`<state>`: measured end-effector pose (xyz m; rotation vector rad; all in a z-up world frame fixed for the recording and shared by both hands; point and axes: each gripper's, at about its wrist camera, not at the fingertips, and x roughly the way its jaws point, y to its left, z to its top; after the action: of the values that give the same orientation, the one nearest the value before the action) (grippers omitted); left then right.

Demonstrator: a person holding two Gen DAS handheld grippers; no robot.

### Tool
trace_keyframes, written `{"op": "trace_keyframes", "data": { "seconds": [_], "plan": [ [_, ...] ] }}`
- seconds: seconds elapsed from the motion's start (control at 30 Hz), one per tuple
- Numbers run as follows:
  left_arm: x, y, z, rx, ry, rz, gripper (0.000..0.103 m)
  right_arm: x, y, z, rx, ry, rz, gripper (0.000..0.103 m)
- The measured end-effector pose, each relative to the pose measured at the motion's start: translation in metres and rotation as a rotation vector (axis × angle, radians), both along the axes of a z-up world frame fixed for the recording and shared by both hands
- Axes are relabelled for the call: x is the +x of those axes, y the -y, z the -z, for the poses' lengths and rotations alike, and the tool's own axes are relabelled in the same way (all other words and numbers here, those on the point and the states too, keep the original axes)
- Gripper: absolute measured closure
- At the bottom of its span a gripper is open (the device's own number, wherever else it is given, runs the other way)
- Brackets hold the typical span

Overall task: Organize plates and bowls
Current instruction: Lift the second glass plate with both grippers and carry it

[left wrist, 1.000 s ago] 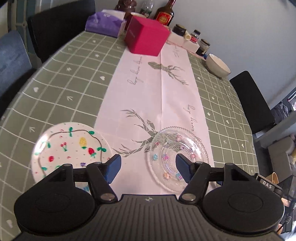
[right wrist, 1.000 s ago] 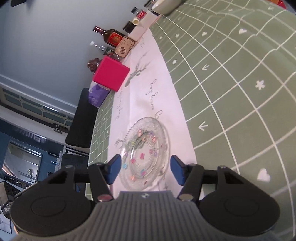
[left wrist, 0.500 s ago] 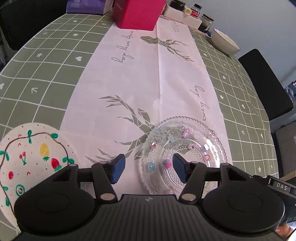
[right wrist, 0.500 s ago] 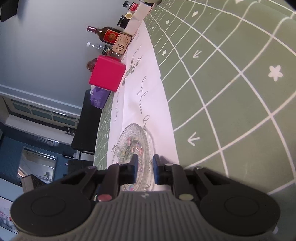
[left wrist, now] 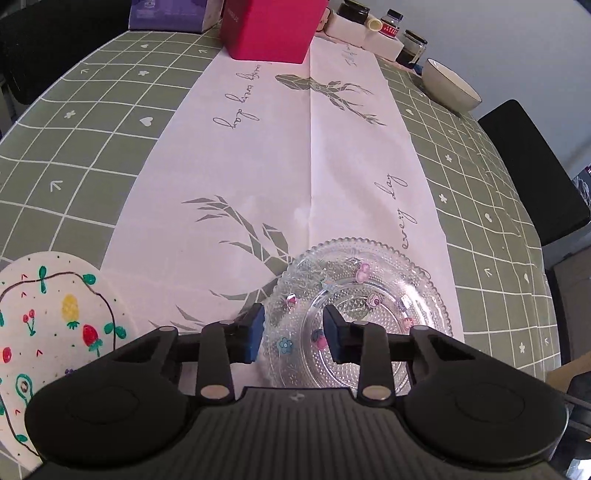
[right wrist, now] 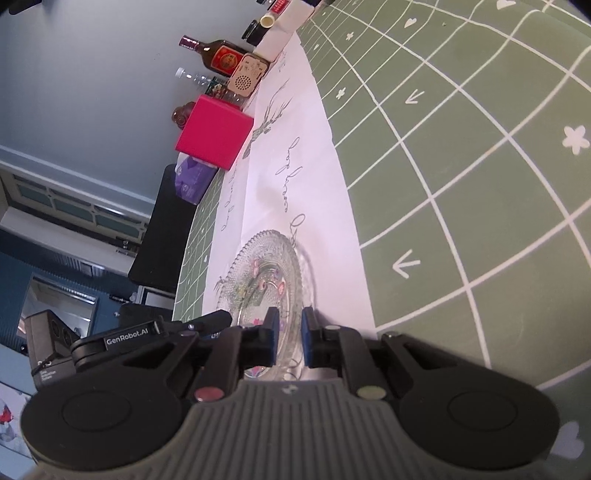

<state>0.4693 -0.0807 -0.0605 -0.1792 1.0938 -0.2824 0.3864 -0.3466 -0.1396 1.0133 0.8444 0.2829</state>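
Observation:
A clear glass plate (left wrist: pixel 369 295) with small flower prints lies on the white runner (left wrist: pixel 295 147). My left gripper (left wrist: pixel 293 332) straddles its left rim, one pad outside and one over the dish; its jaws are closing, and a gap still shows beside the rim. My right gripper (right wrist: pixel 289 332) is shut on the glass plate (right wrist: pixel 266 273) at its near rim. A finger (right wrist: pixel 210 319) of the left gripper shows at that plate's left side. A white plate painted with fruit (left wrist: pixel 48 325) lies to the left. A white bowl (left wrist: pixel 448 86) stands at the far right.
A pink box (left wrist: pixel 269 26), a purple tissue pack (left wrist: pixel 166 14) and jars (left wrist: pixel 410 48) stand at the table's far end, with a brown bottle (right wrist: pixel 221 55) behind. Black chairs (left wrist: pixel 535 166) flank the green checked tablecloth (left wrist: pixel 92 110). The table edge runs close on the right.
My left gripper came down and in toward the glass plate, and its jaws narrowed around the rim. The right gripper's jaws went from wide to shut on the plate's rim.

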Motion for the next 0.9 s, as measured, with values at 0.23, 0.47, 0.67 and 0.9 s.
{"op": "trace_keyframes", "data": {
  "seconds": [0.23, 0.47, 0.67, 0.9],
  "plan": [
    [-0.009, 0.007, -0.001, 0.061, 0.027, -0.041, 0.079, 0.0, 0.0, 0.003, 0.004, -0.004, 0.023, 0.098],
    [-0.018, -0.001, -0.015, 0.053, 0.053, -0.1, 0.09, -0.002, 0.001, 0.005, 0.036, -0.014, -0.005, 0.096],
    [-0.029, -0.01, -0.029, 0.004, 0.031, -0.104, 0.09, -0.009, 0.001, 0.007, 0.086, -0.039, -0.007, 0.096],
    [-0.042, -0.009, -0.037, 0.017, 0.025, -0.087, 0.09, -0.02, 0.003, -0.011, 0.094, -0.003, -0.016, 0.096]
  ]
}}
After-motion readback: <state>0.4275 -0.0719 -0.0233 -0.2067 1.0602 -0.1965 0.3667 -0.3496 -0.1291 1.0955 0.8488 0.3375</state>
